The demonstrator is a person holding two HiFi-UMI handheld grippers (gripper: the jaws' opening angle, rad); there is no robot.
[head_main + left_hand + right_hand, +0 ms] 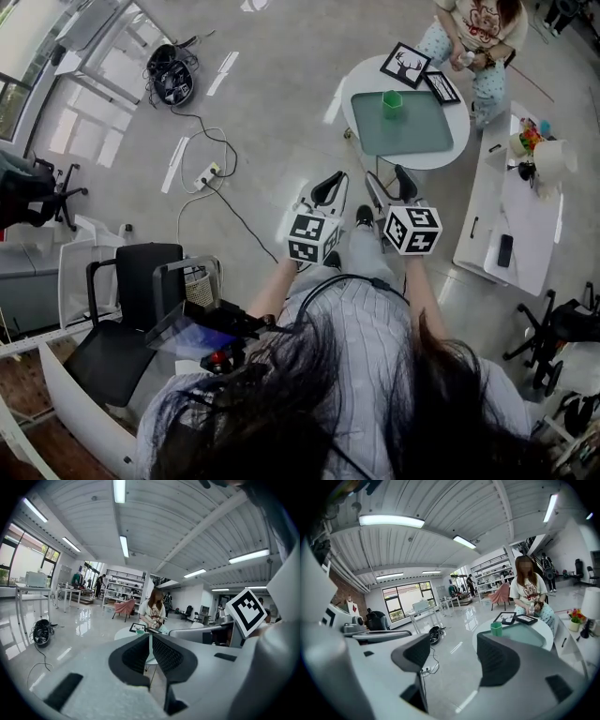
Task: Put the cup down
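Observation:
A green cup [391, 103] stands upright on a green mat [412, 131] on the round white table [361, 80], well ahead of both grippers. My left gripper [328, 187] is held over the floor short of the table, its jaws shut with nothing between them. My right gripper [391, 186] hangs beside it, open and empty. In the right gripper view the cup [496, 628] shows beyond the open right gripper [454, 648], near the table's front edge. In the left gripper view the left gripper [150, 637] hides most of the table.
A person [473, 28] sits at the table's far side; two picture frames [406, 64] lie by the mat. A white desk [525, 206] with a phone and flowers stands right. A black chair [141, 281] and floor cables [208, 175] are left.

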